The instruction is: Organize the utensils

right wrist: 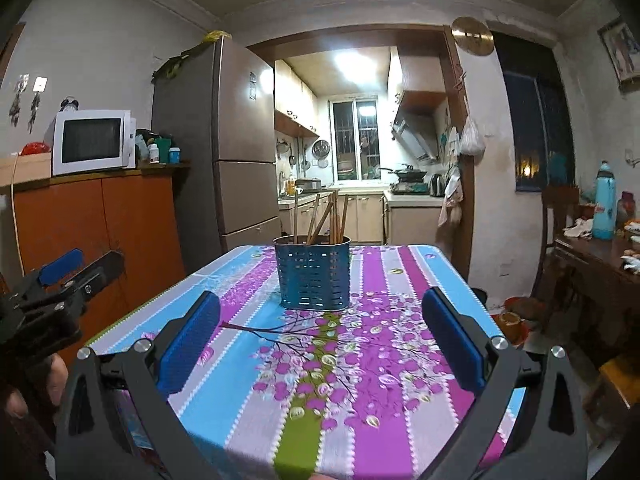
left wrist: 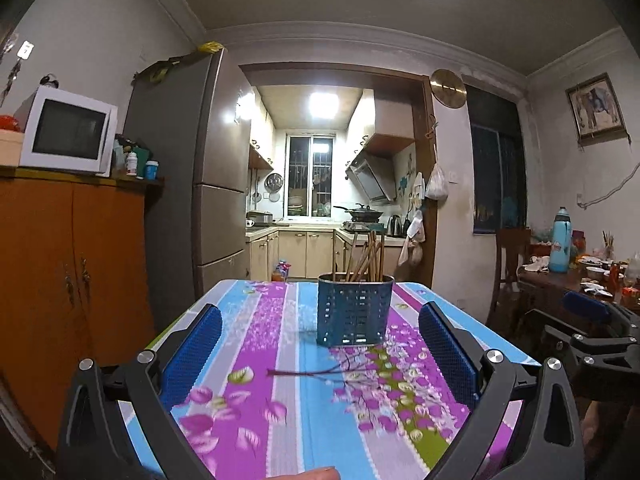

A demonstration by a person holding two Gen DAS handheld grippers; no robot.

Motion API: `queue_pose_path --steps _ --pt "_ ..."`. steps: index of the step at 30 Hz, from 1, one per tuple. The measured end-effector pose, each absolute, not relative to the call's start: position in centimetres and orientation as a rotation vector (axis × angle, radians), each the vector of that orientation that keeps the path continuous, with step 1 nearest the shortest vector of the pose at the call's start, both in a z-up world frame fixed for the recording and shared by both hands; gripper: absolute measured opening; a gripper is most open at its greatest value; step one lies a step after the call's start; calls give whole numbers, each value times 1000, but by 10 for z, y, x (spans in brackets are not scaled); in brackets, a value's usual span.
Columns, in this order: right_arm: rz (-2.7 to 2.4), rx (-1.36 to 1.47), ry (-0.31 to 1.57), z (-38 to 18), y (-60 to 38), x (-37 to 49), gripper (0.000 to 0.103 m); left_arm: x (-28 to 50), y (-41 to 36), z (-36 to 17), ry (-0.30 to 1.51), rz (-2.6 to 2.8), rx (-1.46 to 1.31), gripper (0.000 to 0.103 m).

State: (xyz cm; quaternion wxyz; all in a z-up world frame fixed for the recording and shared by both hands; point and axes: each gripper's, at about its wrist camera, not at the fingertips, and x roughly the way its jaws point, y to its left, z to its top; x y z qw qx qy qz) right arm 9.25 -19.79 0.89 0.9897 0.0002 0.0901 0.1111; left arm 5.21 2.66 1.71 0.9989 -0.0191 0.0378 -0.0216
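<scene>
- Two grippers, left gripper (left wrist: 320, 344) and right gripper (right wrist: 320, 336), I held spread wide, grasping nothing.
- Chopsticks (right wrist: 326, 216) stood in the blue holder (right wrist: 313, 276), mid-table (right wrist: 400, 280).
- I judged a level, centred approach best.

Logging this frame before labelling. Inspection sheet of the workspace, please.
Surface: table with floral striped cloth.
Job's things: blue perforated utensil holder upright on it, wooden chopsticks standing inside.
Clutter: nothing seen loose on the cloth.
Grippers: left gripper open, empty; right gripper open, empty.
Cables: nothing seen on table.
Surroundings: microwave on orange cabinet, fridge, kitchen beyond.
</scene>
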Motion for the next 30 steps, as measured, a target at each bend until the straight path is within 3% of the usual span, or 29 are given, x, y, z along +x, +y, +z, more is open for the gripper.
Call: queue_pose_path --steps 30 --pt "161 -8 77 -11 -214 18 98 -15 -1 -7 48 -43 2 98"
